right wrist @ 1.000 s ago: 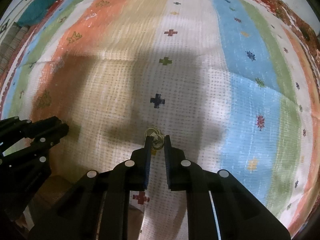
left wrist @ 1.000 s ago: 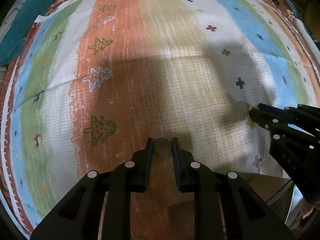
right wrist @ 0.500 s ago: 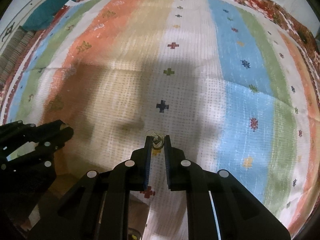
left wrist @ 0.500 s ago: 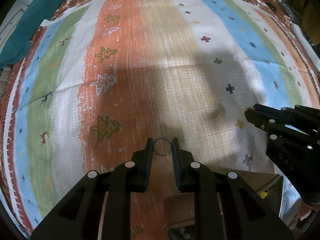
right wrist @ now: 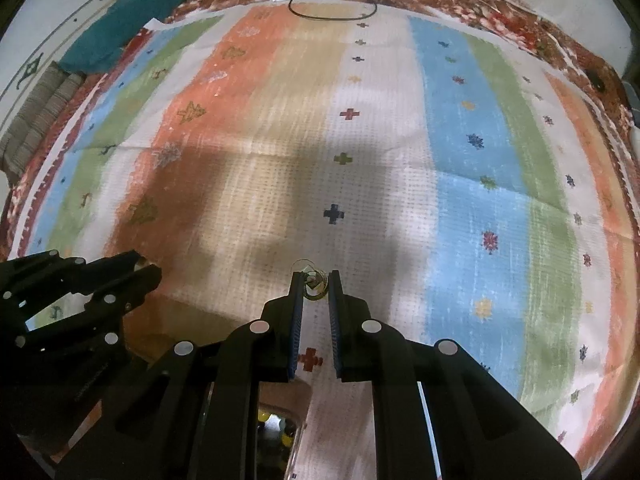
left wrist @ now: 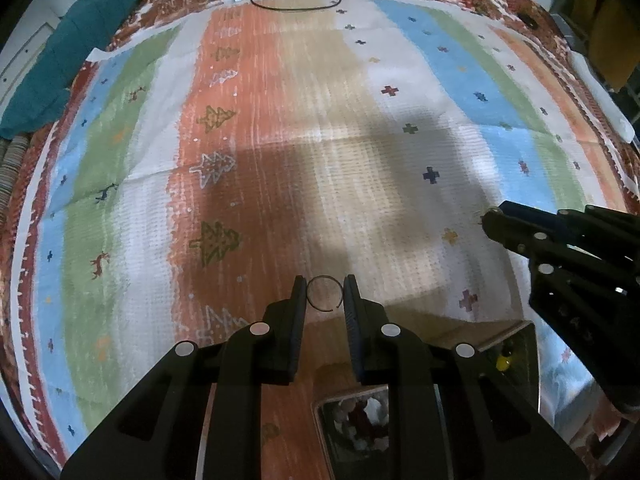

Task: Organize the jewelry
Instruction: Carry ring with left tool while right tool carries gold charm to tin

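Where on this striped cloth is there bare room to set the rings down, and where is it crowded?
The whole cloth middle lies bare, from the black cable at the far edge down to the grippers. It is crowded at the near edge: the wooden box and its filled compartments sit under the left gripper and right gripper.

both wrist views steeply over striped cloth

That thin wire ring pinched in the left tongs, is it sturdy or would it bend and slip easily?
The wire ring looks very thin with an open gap, so it probably flexes under pressure. Only its edges seem to meet the left tongs, so it might twist or slip. It is likely very light.
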